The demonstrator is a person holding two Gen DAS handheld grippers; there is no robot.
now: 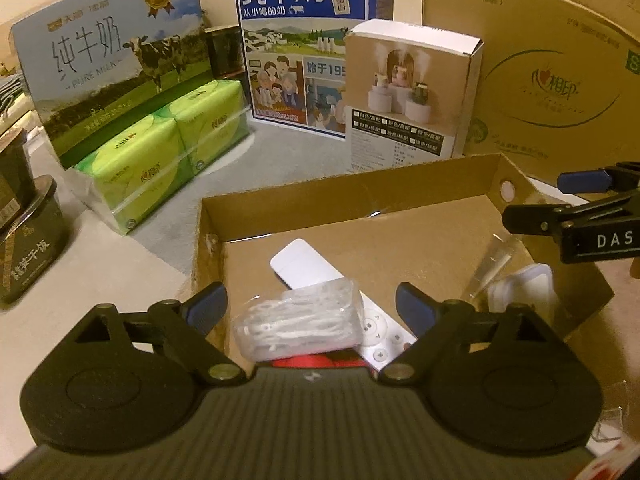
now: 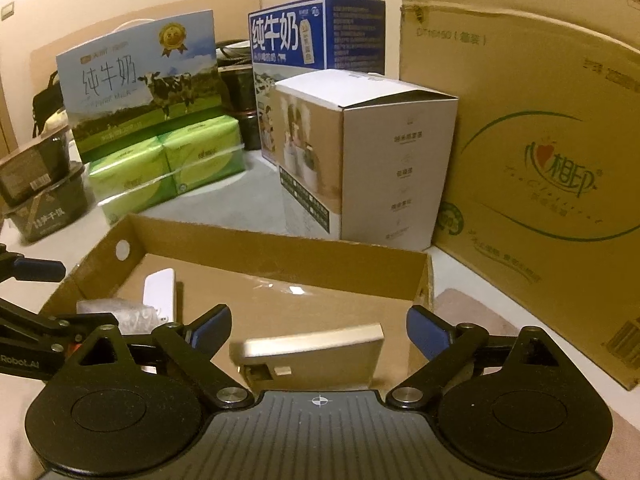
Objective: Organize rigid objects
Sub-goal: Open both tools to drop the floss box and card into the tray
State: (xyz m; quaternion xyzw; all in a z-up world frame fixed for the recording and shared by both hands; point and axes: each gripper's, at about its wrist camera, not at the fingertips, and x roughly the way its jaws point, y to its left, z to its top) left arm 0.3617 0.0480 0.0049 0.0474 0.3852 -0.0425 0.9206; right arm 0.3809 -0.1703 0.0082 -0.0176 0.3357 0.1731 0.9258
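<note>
A shallow cardboard tray point(image 1: 348, 188) lies in front of me. In it, a clear pack of white pieces point(image 1: 296, 324) rests on a white remote point(image 1: 300, 268), with something red point(image 1: 320, 360) underneath. My left gripper point(image 1: 311, 306) hangs open over the pack, its pads clear of it. A clear-wrapped white item point(image 1: 520, 288) lies at the tray's right end, below my right gripper point(image 1: 536, 200). In the right wrist view the right gripper point(image 2: 319, 330) is open above a flat beige box point(image 2: 312, 354) on the tray point(image 2: 280, 256) floor. The remote point(image 2: 160, 292), the pack point(image 2: 116, 312) and the left gripper point(image 2: 68, 294) show at left.
Behind the tray stand two milk cartons point(image 1: 116, 80) point(image 1: 296, 40), green tissue packs point(image 1: 168, 152), a humidifier box point(image 1: 408, 92) and a large cardboard carton point(image 1: 552, 72). Dark tins point(image 1: 28, 240) are stacked at the left. The tabletop point(image 1: 100, 280) runs along the tray's left side.
</note>
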